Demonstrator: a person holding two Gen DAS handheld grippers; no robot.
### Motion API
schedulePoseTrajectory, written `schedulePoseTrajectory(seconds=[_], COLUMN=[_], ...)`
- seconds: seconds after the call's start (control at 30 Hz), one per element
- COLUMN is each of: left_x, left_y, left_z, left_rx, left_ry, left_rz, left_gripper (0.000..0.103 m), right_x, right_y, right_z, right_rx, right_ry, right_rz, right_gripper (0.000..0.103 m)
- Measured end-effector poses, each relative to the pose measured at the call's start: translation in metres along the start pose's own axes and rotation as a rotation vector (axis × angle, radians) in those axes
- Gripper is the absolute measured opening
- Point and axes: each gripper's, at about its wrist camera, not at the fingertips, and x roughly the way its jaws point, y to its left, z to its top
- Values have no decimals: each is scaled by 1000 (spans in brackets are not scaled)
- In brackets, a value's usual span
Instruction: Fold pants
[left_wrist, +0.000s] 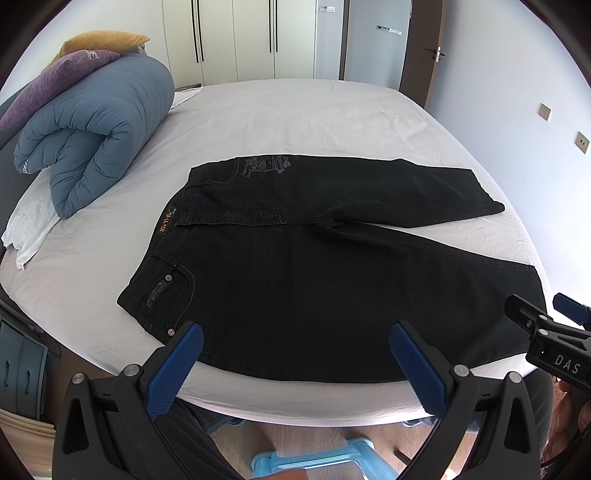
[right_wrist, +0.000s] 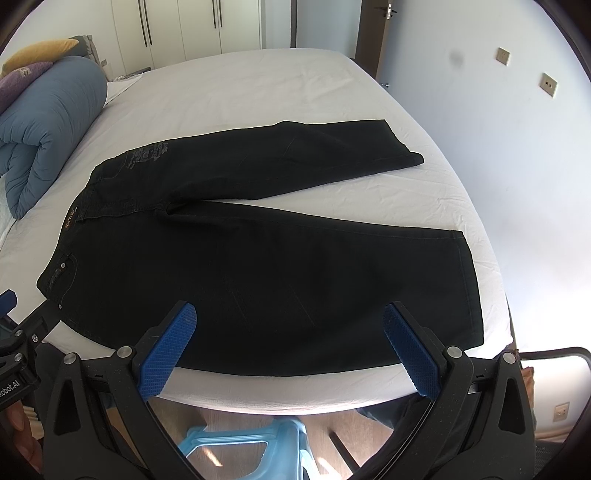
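A white bed (left_wrist: 314, 110) filled the room before pale wardrobes (left_wrist: 255, 37); black pants (left_wrist: 295, 266) lay flat on it, a blue duvet (left_wrist: 96, 133) beside; both grippers (left_wrist: 295, 354) (right_wrist: 288, 332) hung wide open, jaws empty

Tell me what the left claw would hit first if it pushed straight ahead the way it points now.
Probably the black jeans. The left claw is open, above the bed's near edge, aimed at the near leg below the front pocket. Depth is unclear; it may pass just over the fabric.
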Motion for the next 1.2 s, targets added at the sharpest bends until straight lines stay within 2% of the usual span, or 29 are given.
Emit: schedulePoseTrajectory(seconds=[0.47,0.67,0.77,0.9,1.0,1.03,1.13,1.2], left_x=[1,1,7,30,58,66,95,120], left_y=[1,0,3,26,47,53,66,76], left_z=[-3,-6,-1,22,52,63,103,137], left_rx=[5,40,64,44,29,39,129,176], left_ry=[-1,-28,-50,-46,-8,-19,-23,-3], left_rz=[7,28,20,-38,-138,-138,-70,-89], left_gripper=[103,103,103,103,103,103,103,103], right_x=[4,9,15,25,35,38,52,65], right_y=[4,5,7,4,2,1,1,5], right_z=[-3,-6,-5,2,17,25,56,81], right_rx=[-1,4,4,8,-2,-4,-38,-80], right_ry=[4,17,34,54,53,47,30,28], right_rz=[3,14,48,142,242,269,344,394], right_gripper=[103,103,103,103,103,103,103,99])
